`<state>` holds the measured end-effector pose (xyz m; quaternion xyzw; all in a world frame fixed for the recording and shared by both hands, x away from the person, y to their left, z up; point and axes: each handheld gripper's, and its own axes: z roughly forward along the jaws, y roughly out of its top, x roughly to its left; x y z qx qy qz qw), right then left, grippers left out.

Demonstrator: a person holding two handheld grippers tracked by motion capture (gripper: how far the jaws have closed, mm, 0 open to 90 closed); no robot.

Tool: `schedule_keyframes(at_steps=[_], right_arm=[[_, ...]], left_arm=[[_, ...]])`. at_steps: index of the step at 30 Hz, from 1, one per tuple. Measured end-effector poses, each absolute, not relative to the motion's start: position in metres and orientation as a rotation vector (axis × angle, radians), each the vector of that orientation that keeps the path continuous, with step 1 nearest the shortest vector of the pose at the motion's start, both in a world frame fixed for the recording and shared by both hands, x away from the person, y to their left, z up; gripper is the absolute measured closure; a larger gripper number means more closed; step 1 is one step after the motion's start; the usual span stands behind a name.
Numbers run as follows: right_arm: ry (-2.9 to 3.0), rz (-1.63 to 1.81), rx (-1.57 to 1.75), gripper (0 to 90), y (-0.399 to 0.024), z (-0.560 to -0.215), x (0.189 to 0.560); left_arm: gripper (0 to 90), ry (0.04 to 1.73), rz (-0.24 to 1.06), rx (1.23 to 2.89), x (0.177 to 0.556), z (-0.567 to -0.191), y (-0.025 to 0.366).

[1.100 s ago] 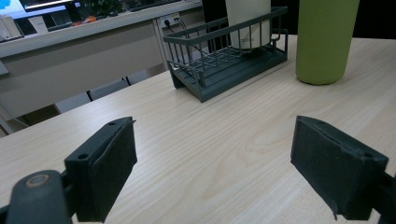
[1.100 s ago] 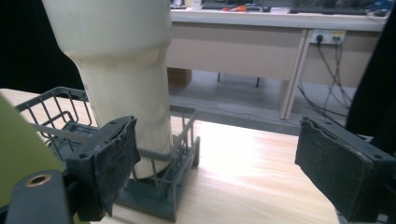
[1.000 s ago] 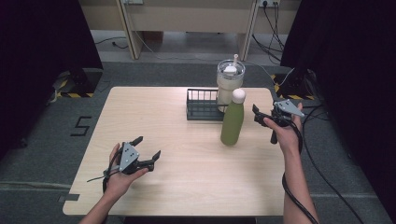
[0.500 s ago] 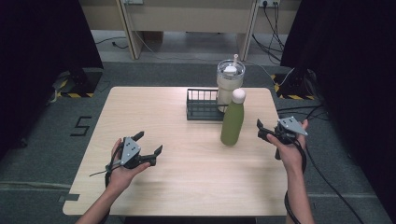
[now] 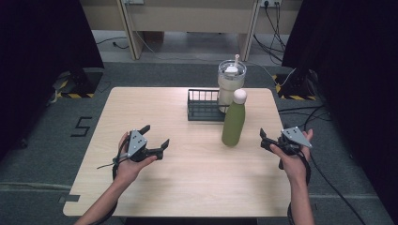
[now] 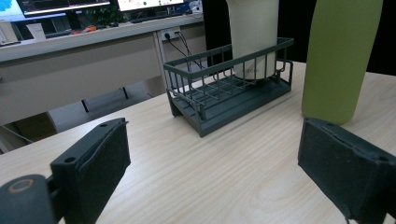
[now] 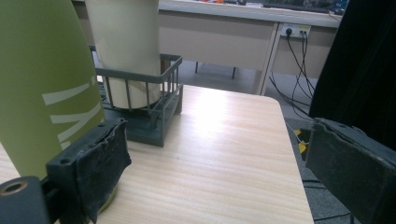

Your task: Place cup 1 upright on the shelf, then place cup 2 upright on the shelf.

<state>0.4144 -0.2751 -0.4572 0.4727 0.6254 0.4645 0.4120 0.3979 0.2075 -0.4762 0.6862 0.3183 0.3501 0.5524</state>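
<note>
Bottle [image 5: 233,119], green with white cap, upright on table [image 5: 141,108] just in front of wire rack [image 5: 202,108] holding pale tumbler [image 5: 230,83]. Right gripper [image 5: 273,140] beside it, jaws spread, empty; left gripper [image 5: 152,142] likewise, well apart. Risk, judged: 1 sideways nudge topples the tall bottle toward the rack.

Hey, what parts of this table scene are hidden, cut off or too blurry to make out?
- Tall green bottle: cap cut off by the top edge in the left gripper view; in the right gripper view its white lettering runs off the left edge.
- Cream lidded tumbler: base hidden by the dark wire rack in the high view.
- Monitors, left gripper view: content too small.
</note>
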Motion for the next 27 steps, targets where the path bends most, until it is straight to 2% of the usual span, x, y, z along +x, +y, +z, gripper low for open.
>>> schedule_keyframes(at_steps=[27], right_arm=[[1.556,1.176,1.196,6.9,-0.277,-0.454,0.411]], left_arm=[[5.7,0.678,0.816,1.602,0.428,-0.447,0.178]])
